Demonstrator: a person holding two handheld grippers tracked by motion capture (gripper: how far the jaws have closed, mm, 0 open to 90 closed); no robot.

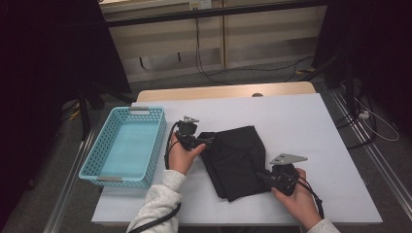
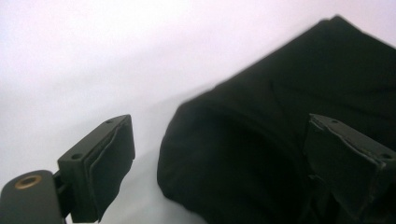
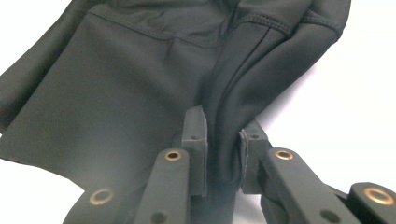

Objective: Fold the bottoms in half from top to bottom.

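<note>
A fold of the black garment (image 3: 140, 84) is pinched by the right claw (image 3: 223, 154), while the left claw (image 2: 219, 158) is spread wide at the garment's opposite edge, gripping nothing.

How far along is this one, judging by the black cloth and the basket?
Done: the black garment lies folded over on the white table. In hand: the right gripper pinches a fold at its near edge; the left gripper stands open at its far corner. Left: the blue basket is empty.
</note>
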